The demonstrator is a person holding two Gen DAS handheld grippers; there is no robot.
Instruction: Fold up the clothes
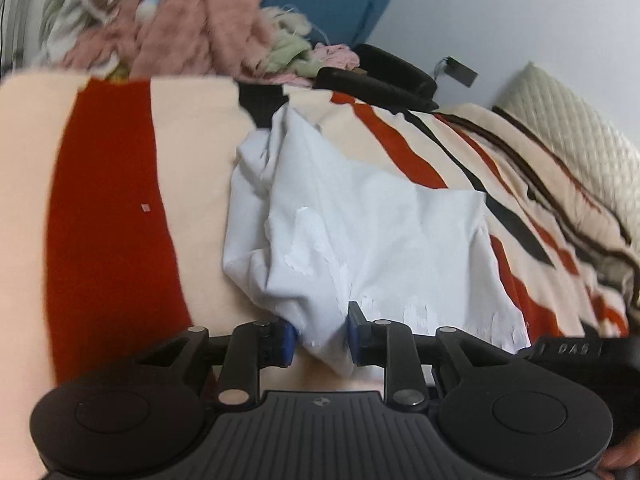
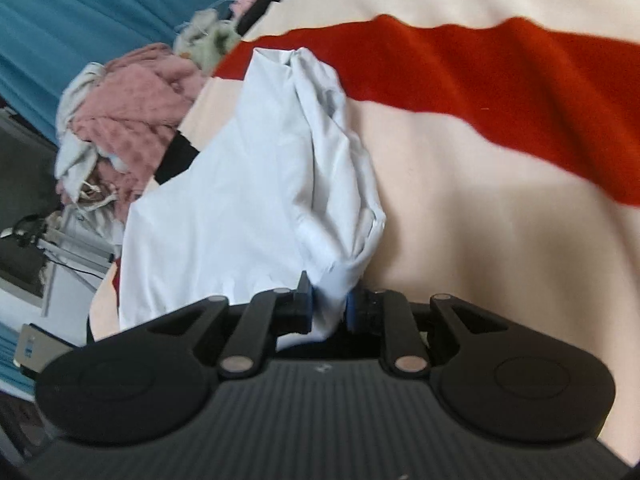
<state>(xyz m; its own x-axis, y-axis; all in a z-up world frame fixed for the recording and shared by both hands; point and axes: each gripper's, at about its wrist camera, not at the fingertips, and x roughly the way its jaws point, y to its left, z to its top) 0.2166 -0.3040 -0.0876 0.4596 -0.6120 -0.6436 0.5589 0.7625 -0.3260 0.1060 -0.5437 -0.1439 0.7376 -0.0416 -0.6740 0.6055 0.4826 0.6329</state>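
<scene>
While both grippers are biting into the same pale blue garment [image 1: 360, 232], the cloth is lying on a cream, red and black striped blanket [image 1: 112, 200] that is filling most of both views. The left gripper [image 1: 322, 332] is sitting at the bottom centre of its frame, its blue-padded fingers partly closed with a bunched fold of the garment pinched between them. From there the cloth is running up and to the right across the frame, rumpled on its left side and flatter toward a straight edge at mid-right.

The right gripper [image 2: 328, 308] is likewise at the bottom centre of its own frame, its fingers narrowed around a gathered corner of the garment [image 2: 240, 184]. In this view the cloth is stretching up and to the left, a thick rolled ridge running along its right side toward the red stripe.

So the garment's long axis is pointing away from each gripper. Neither hand looks nearer to it, since both are already gripping its near edge, and any fold would seemingly turn on carrying that edge toward the far end.

A heap of pink and pale clothes [image 1: 180, 20] is sitting at the upper left. Whether the garment is partly folded or just bunched, I cannot tell.
</scene>
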